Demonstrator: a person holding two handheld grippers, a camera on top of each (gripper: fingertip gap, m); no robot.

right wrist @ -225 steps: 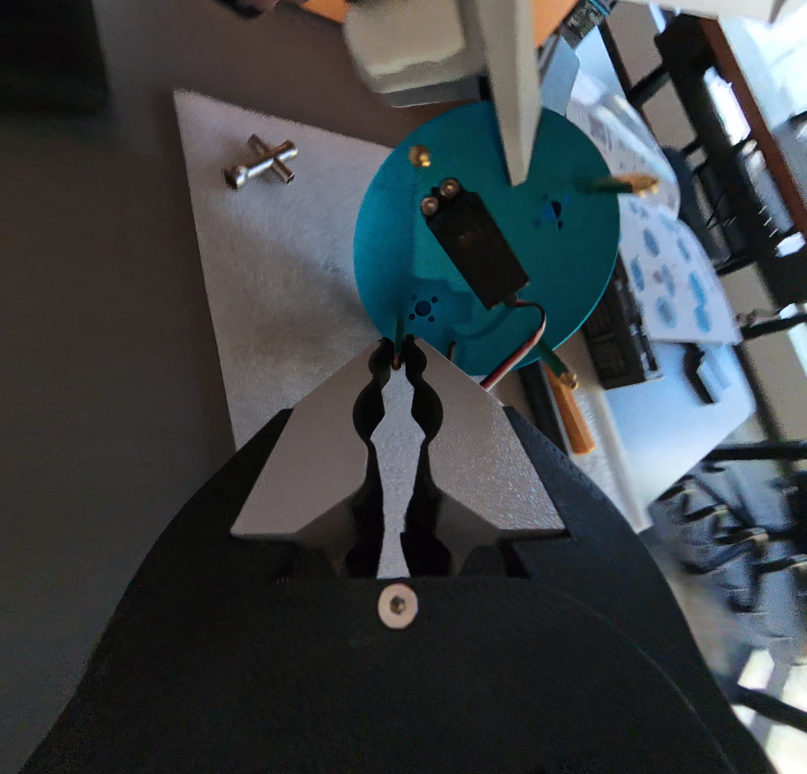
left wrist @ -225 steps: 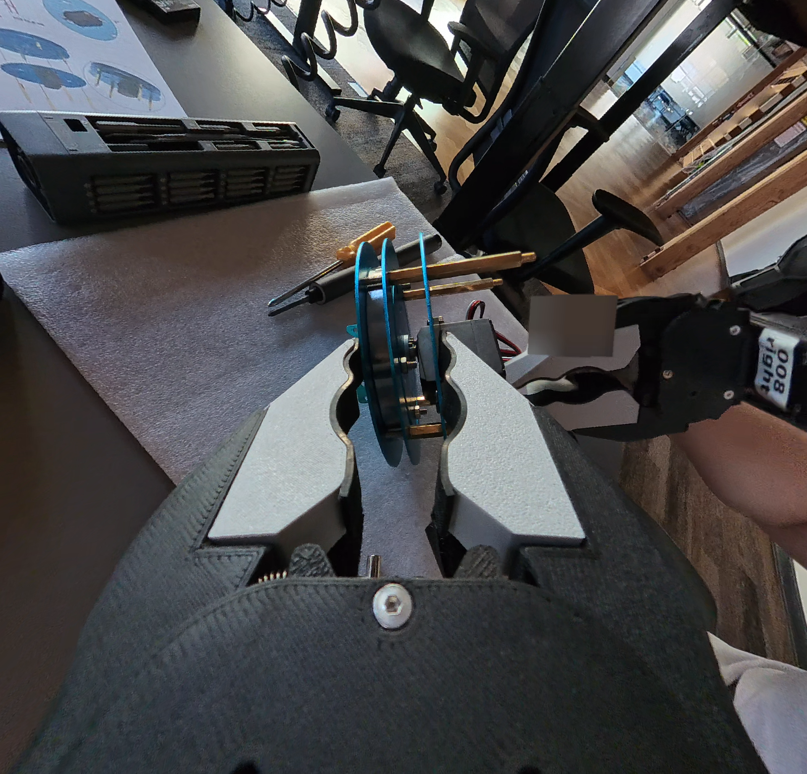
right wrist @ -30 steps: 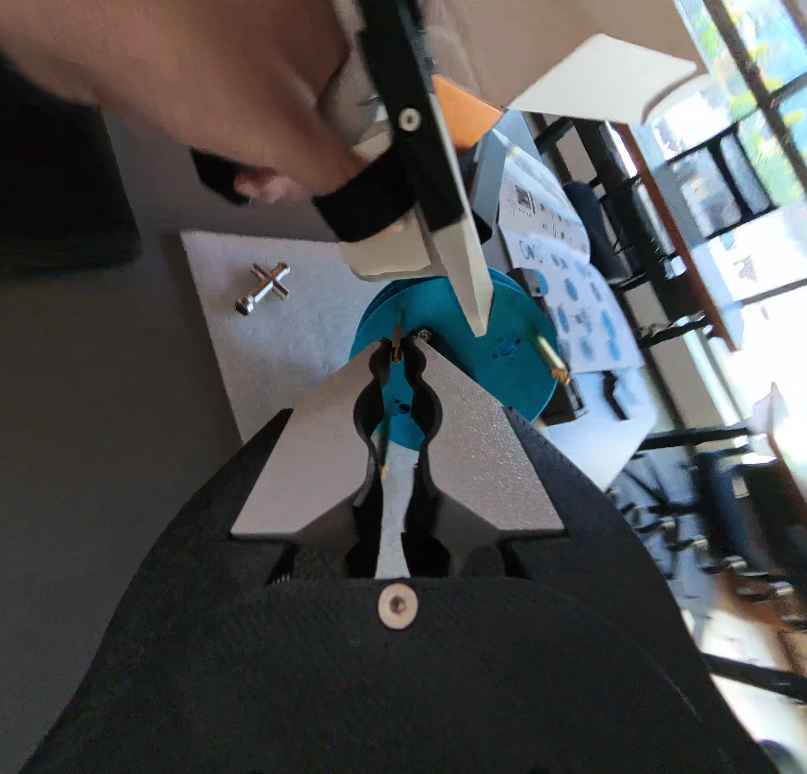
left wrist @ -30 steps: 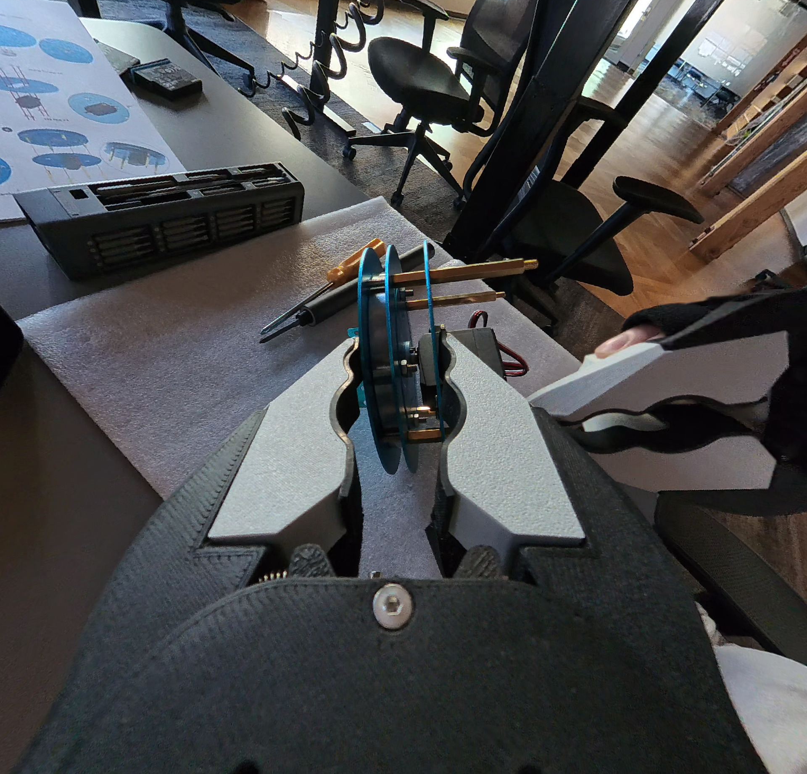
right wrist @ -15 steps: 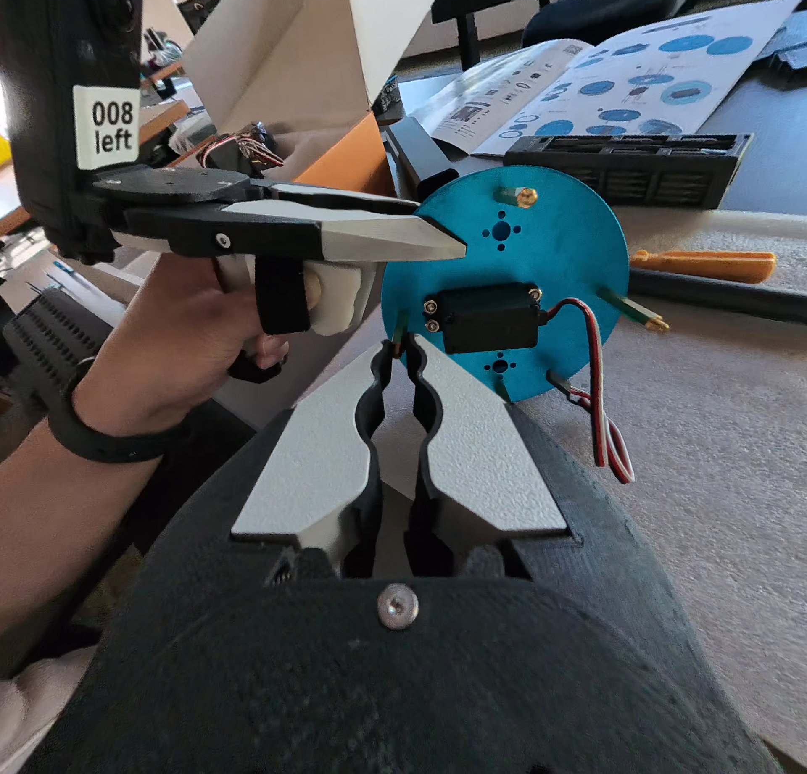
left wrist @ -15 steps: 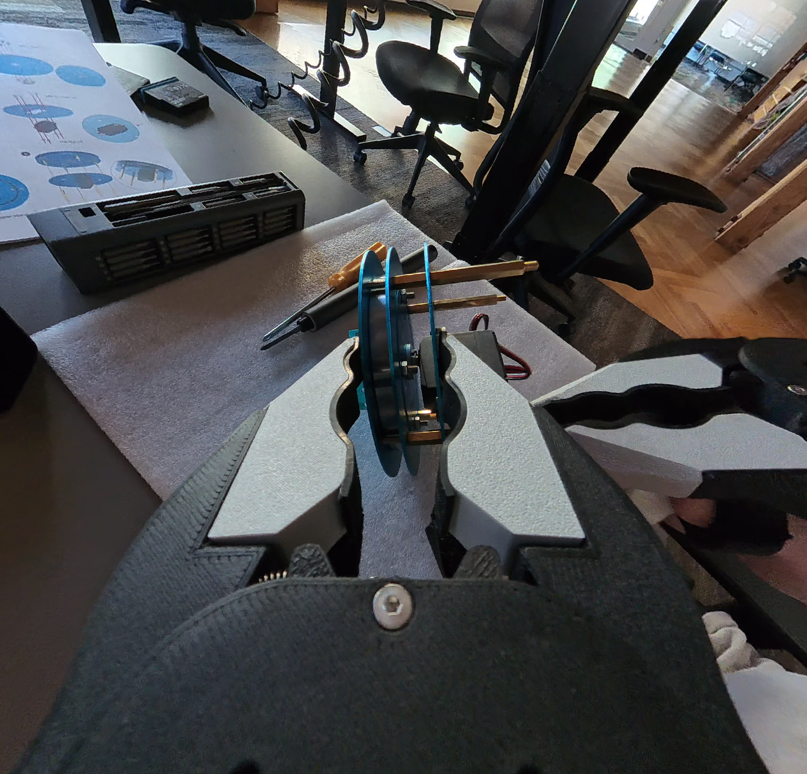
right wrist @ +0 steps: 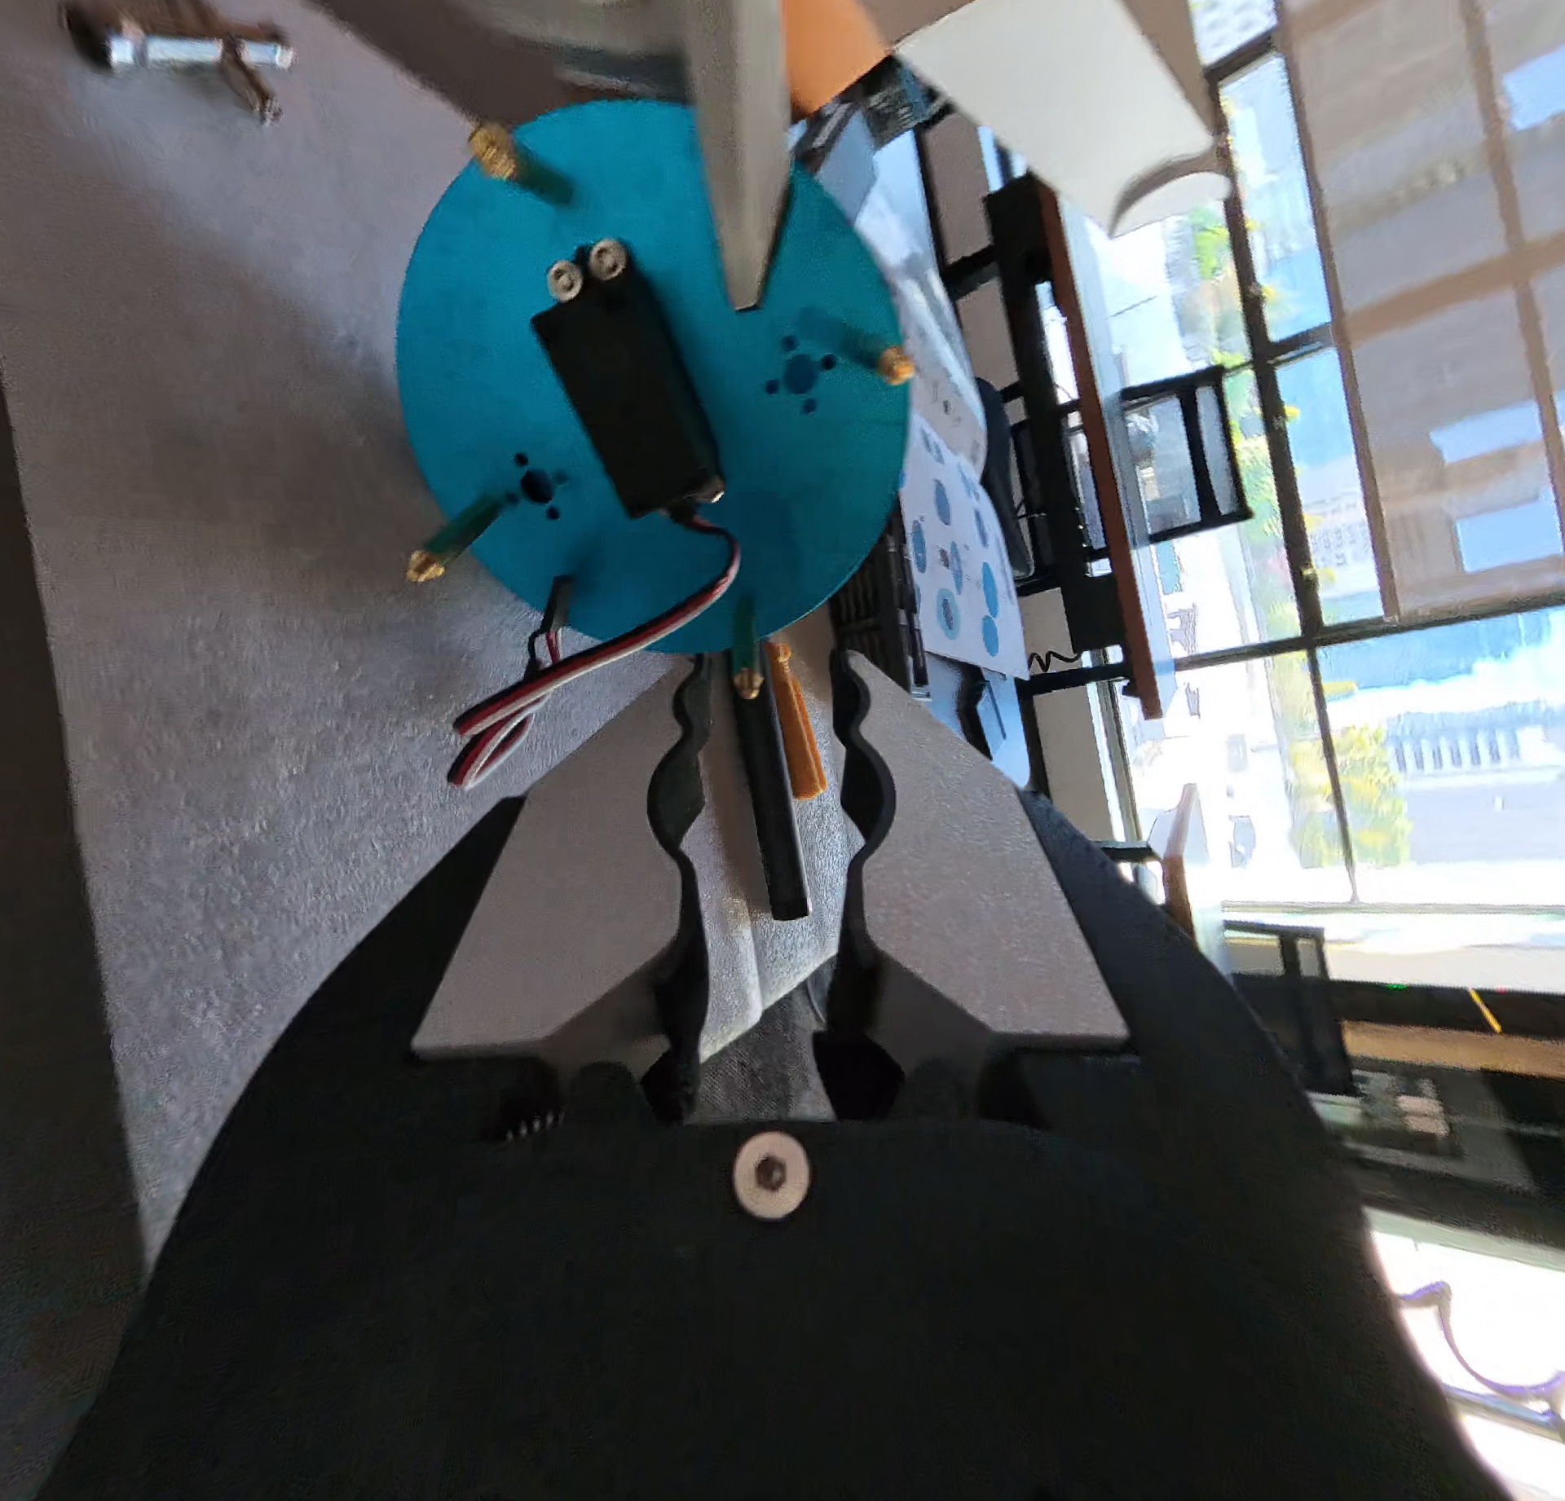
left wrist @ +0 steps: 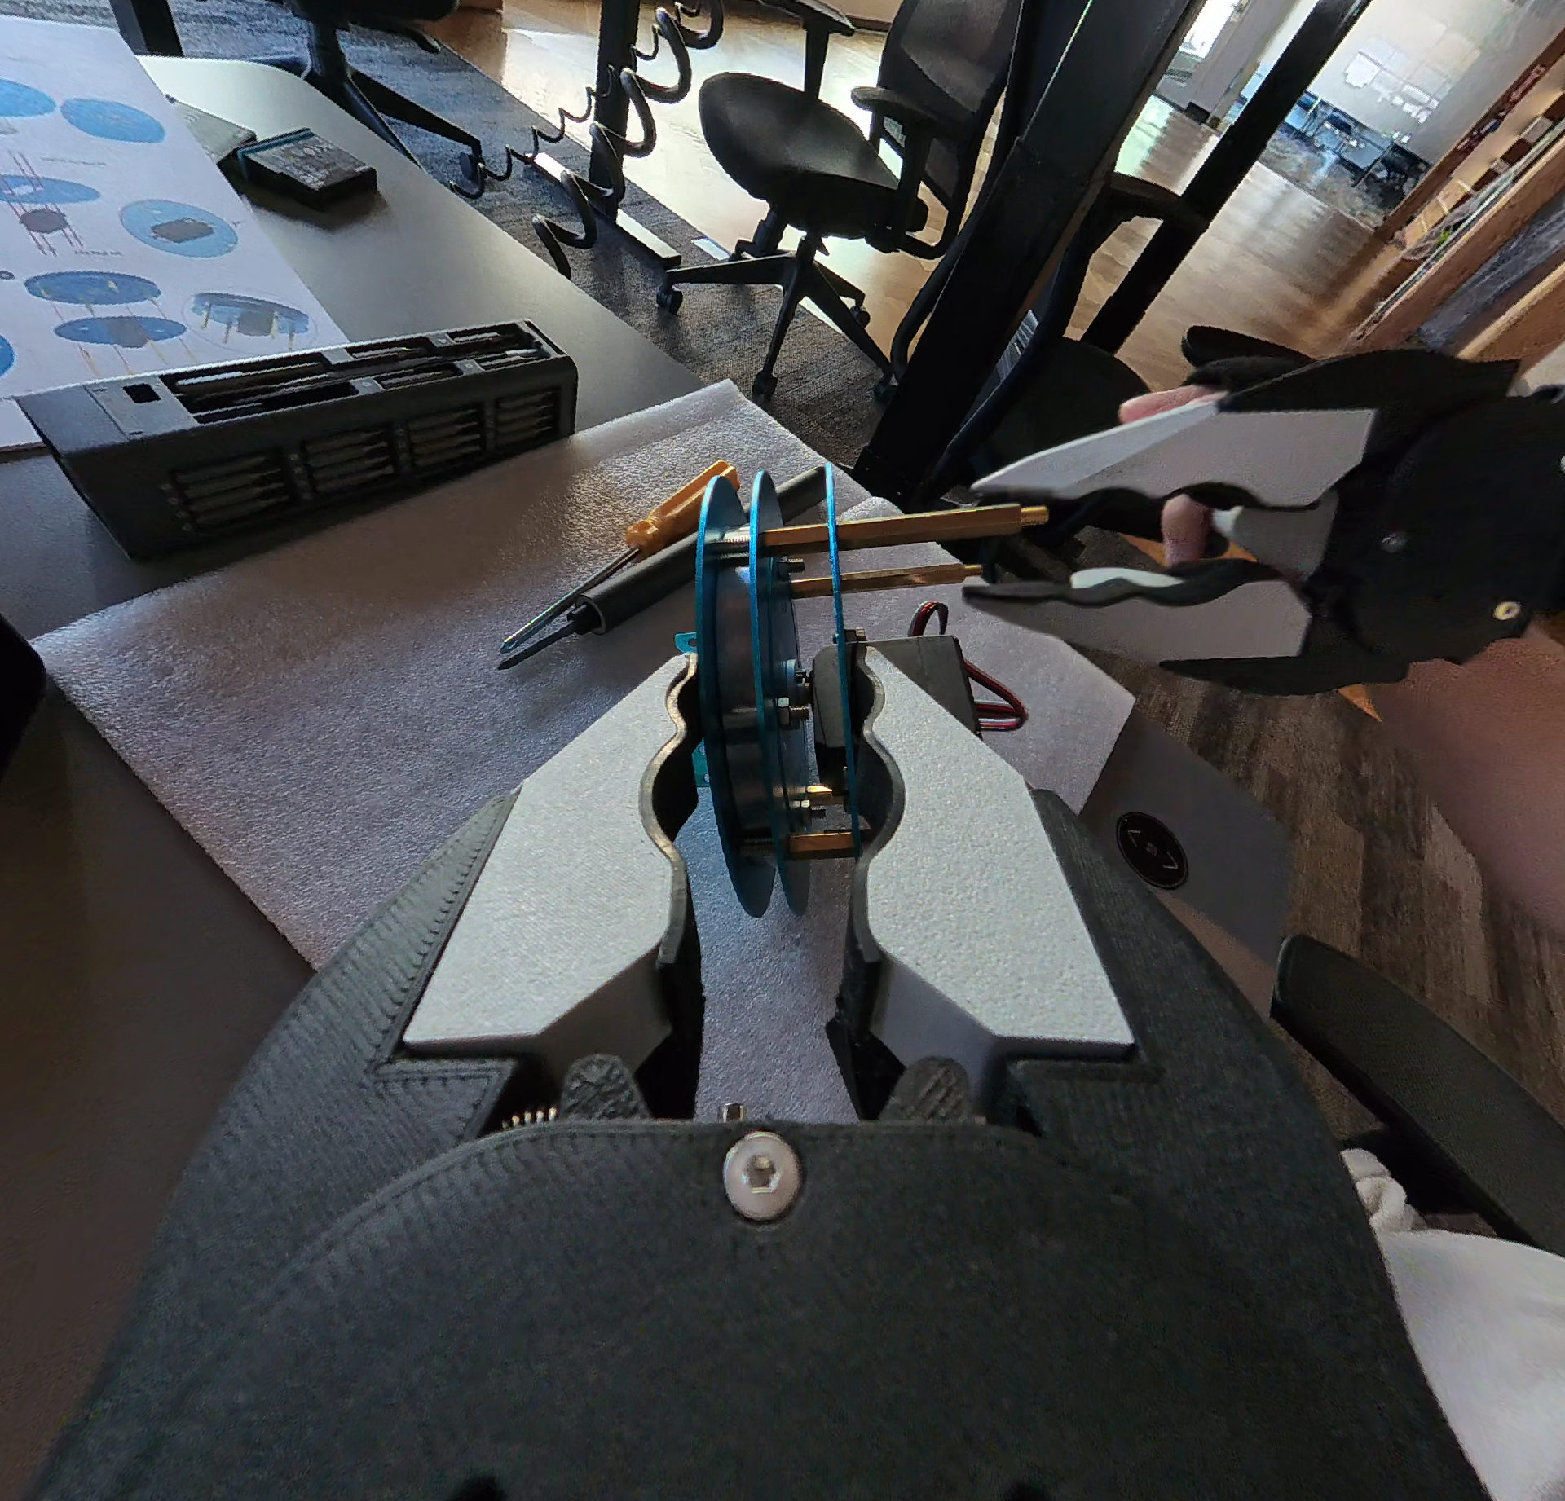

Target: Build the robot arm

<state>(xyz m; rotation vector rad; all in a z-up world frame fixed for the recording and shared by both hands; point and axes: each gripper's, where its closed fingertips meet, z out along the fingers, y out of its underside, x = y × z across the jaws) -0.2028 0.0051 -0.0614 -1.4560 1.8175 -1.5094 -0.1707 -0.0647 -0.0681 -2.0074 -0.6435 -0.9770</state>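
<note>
Left claw [left wrist: 771, 783] clenched on blue disc assembly [right wrist: 813, 478], upright on edge over foam mat [left wrist: 339, 698] on the surface. Right claw [right wrist: 771, 671] released, tips bracketing a brass standoff [left wrist: 889, 526] end, not gripping.

Black bit case [left wrist: 296, 427], printed sheet [left wrist: 102, 216], office chair [left wrist: 804, 148], cross wrench [right wrist: 182, 55].

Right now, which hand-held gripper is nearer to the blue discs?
Left. The left hand-held gripper is clamped around the blue discs; the right hand-held gripper sits open at the brass rods' tips.
</note>
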